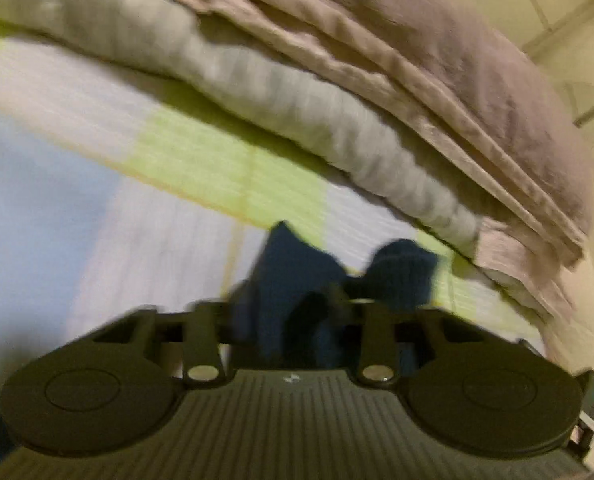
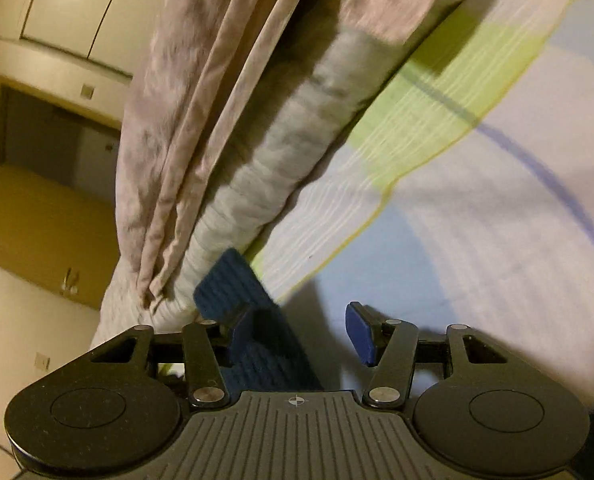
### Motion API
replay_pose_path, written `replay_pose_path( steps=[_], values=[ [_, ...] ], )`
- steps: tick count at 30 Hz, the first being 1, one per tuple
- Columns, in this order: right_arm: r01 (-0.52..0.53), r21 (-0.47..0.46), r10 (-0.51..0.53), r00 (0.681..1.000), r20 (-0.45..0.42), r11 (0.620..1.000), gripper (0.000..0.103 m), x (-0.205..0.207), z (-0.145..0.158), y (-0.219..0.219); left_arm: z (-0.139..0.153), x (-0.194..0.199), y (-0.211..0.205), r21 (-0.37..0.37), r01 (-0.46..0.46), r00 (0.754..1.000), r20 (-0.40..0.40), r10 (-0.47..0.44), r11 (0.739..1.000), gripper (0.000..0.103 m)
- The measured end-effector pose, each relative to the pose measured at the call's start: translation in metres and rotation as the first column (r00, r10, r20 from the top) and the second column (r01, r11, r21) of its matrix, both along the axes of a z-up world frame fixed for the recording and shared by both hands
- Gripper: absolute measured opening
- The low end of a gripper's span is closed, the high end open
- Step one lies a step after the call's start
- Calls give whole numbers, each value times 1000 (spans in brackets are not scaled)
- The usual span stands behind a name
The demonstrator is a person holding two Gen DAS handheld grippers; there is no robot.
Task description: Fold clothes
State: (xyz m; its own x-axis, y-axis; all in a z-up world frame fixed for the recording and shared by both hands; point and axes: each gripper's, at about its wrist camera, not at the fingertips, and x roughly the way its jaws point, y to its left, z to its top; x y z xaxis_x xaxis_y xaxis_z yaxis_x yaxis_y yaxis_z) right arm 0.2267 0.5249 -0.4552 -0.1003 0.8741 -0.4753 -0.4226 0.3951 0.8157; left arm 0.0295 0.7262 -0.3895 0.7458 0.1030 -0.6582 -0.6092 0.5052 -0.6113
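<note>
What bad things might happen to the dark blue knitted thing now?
The right gripper is open, so the dark blue knitted garment may slide out on that side. The left gripper seems shut on bunched fabric, which might crease the fold. Both work close to the folded pink and grey bedding pile and might knock it.

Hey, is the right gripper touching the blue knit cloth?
Touching. The right wrist view shows the blue knit cloth lying against one finger of the right gripper, whose jaws stand open, with a gap before the other finger.
</note>
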Motion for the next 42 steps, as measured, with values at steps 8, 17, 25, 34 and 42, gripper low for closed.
replay_pose_path(
  steps=[8,17,25,34,42],
  values=[
    [104,44,-112,955,274,994,3,-9,32,-18,0,-53,11,169,-56,967,254,12,984,5],
    [96,-128,-12,844,536,987,4,-49,47,-16,31,-56,-9,340,-120,988,133,79,933,22],
    [-183,-352,366,735,571,918,4,-132,48,-42,30,-95,-98,356,153,988,-37,-150,922,15],
    [-25,-418,323,678,660,908,60,-176,56,-95,49,-136,-140,417,119,992,-93,-88,901,16],
    [86,-582,394,656,644,809,60,-281,43,-218,34,-262,-249,368,195,966,-233,-113,909,17]
  ],
)
